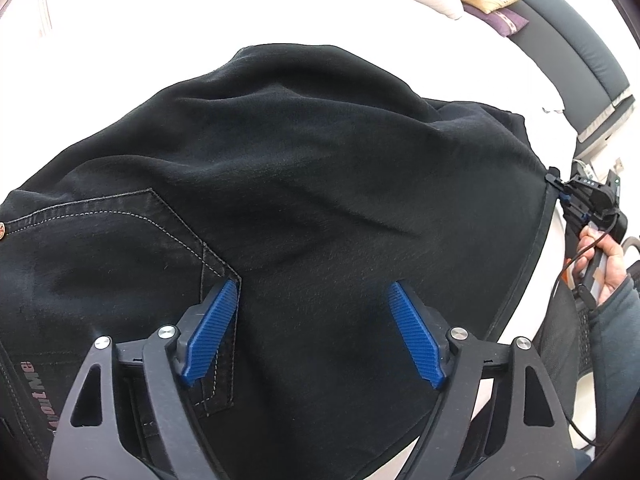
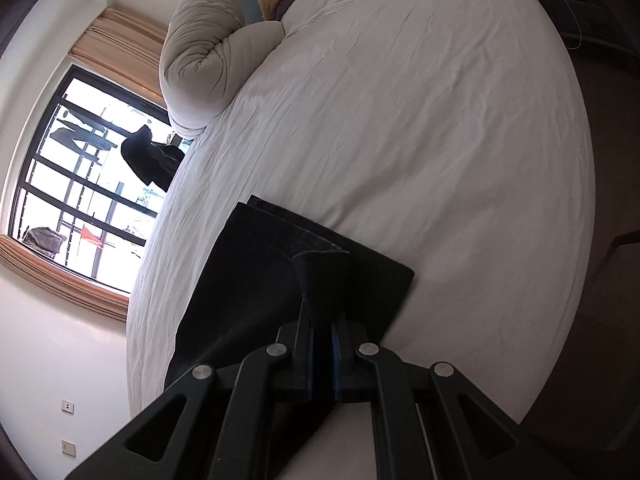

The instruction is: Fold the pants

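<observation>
On the bed: the black pants (image 1: 304, 184) lay on the white bed (image 2: 420, 128), at its near edge, well apart from the rolled duvet (image 2: 204, 60).
Progress: one fold looked done, layers stacked over the back pocket (image 1: 132, 236); at least one more fold seemed left.
Axis: judged to run from the pocket end toward the hem.
Left gripper (image 1: 312, 332): fingers apart, hovering over cloth.
Right gripper (image 2: 322, 340): fingers clamped on the hem corner.
</observation>
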The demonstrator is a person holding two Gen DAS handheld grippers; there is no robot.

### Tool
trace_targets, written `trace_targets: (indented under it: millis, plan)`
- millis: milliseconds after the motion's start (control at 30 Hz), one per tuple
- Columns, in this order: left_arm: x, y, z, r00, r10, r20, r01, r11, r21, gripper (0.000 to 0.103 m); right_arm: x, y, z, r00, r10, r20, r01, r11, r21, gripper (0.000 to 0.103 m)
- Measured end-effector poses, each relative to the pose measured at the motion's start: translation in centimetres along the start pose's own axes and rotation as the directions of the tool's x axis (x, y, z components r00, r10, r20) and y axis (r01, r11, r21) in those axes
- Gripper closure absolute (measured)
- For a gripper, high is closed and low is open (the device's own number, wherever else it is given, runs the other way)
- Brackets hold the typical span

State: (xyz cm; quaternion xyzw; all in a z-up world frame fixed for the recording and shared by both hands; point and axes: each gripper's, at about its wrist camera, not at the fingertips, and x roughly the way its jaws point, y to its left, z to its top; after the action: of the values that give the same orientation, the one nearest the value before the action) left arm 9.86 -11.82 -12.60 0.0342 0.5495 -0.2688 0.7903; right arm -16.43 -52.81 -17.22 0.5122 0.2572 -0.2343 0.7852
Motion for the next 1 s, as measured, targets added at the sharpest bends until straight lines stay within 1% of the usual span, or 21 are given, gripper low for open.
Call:
trace_targets:
  millis: [133,200,300,400,433,467,500,533,567,600,633,700,733,767,800,833,867,900,933,967,1000]
  plan:
    - [-0.2,0.0,0.2,1.0,-0.008,0.014,0.008,1.0,-0.016,0.024,0.4,-0.4,0.1,1.0,0.007,0.017,-0.008,0.999,0.032,0.096]
    - [-0.1,-0.1,0.3,1.0,0.0,0.018,0.0,1.0,-0.005,0.023,0.6,-0.8,-0.1,1.0,0.011,0.022,-0.012,0.999,0.051,0.096]
    - [-0.2,-0.1,-0.1,1.0,0.003,0.029,-0.004,1.0,0.021,0.016,0.2,-2.3,-0.8,0.999,0.038,0.039,-0.042,0.992,0.12,0.1]
    - [-0.2,-0.2,-0.2,0.999,0.007,0.038,-0.008,0.999,0.039,0.01,-0.1,-3.1,-0.5,0.996,0.086,0.017,-0.087,0.981,0.175,0.097]
    - [-0.1,-0.3,-0.3,0.999,0.013,0.04,-0.015,0.999,0.049,0.008,-0.6,-3.2,-0.3,0.997,0.081,0.001,-0.08,0.98,0.18,0.09]
    - [-0.1,-0.3,0.0,0.999,0.015,0.042,-0.017,0.998,0.054,0.006,-1.5,-2.9,0.0,0.998,0.057,0.009,-0.058,0.985,0.165,0.084]
    - [0.0,-0.4,-0.1,0.999,0.014,0.045,-0.017,0.998,0.055,0.005,-2.8,-2.4,0.4,0.999,0.005,0.04,-0.01,0.992,0.128,0.076]
    - [0.0,-0.4,-0.1,0.999,0.015,0.048,-0.017,0.998,0.055,0.004,-4.1,-1.8,0.9,0.994,-0.08,0.079,0.073,0.993,0.092,0.051]
    - [0.2,-0.6,0.0,0.999,0.017,0.051,-0.02,0.998,0.054,0.003,-5.7,-1.3,1.2,0.976,-0.165,0.146,0.155,0.985,0.076,0.037]
    - [0.4,-0.7,0.0,0.998,0.019,0.054,-0.022,0.998,0.053,0.002,-7.2,-1.1,1.5,0.958,-0.192,0.212,0.179,0.981,0.079,0.023]
    - [0.6,-0.9,-0.1,0.998,0.022,0.055,-0.025,0.998,0.056,0.001,-8.1,-0.7,1.8,0.956,-0.175,0.237,0.163,0.984,0.07,0.023]
    - [0.6,-1.1,-0.3,0.998,0.034,0.055,-0.038,0.997,0.064,0.001,-7.7,1.5,2.5,0.979,-0.102,0.176,0.108,0.994,-0.024,0.024]
    - [0.6,-1.0,-0.4,0.998,0.035,0.055,-0.039,0.997,0.064,0.001,-6.9,3.3,2.5,0.989,-0.07,0.128,0.084,0.991,-0.106,0.032]
    - [0.6,-0.9,-0.4,0.998,0.032,0.054,-0.036,0.998,0.06,0.001,-5.9,5.2,2.1,0.996,-0.04,0.079,0.054,0.981,-0.187,0.036]
    - [0.5,-1.0,-0.4,0.998,0.027,0.055,-0.03,0.998,0.055,0.001,-4.8,6.9,1.6,1.0,0.0,0.02,0.005,0.967,-0.256,0.038]
    - [0.5,-0.9,-0.3,0.998,0.02,0.056,-0.022,0.999,0.045,0.001,-3.5,8.3,1.1,0.998,0.038,-0.049,-0.051,0.952,-0.303,0.038]
    - [0.4,-0.7,-0.3,0.998,0.012,0.056,-0.014,0.999,0.036,0.001,-1.9,9.1,0.5,0.993,0.042,-0.114,-0.077,0.941,-0.328,0.038]
    - [0.3,-0.5,-0.2,0.998,0.005,0.055,-0.007,1.0,0.03,0.001,-0.1,9.3,-0.1,0.985,0.015,-0.173,-0.075,0.936,-0.344,0.038]
    - [0.5,-0.7,-0.1,0.999,0.001,0.055,-0.003,1.0,0.025,0.001,2.0,9.0,-0.6,0.972,-0.035,-0.231,-0.052,0.931,-0.36,0.038]
    - [0.4,-0.5,-0.1,0.998,-0.007,0.056,0.006,1.0,0.018,0.001,3.9,8.1,-0.7,0.959,-0.126,-0.253,0.021,0.925,-0.379,0.039]
    - [0.2,-0.3,0.0,0.998,-0.017,0.057,0.016,1.0,0.011,0.001,4.8,7.1,-0.5,0.954,-0.195,-0.229,0.092,0.914,-0.394,0.063]
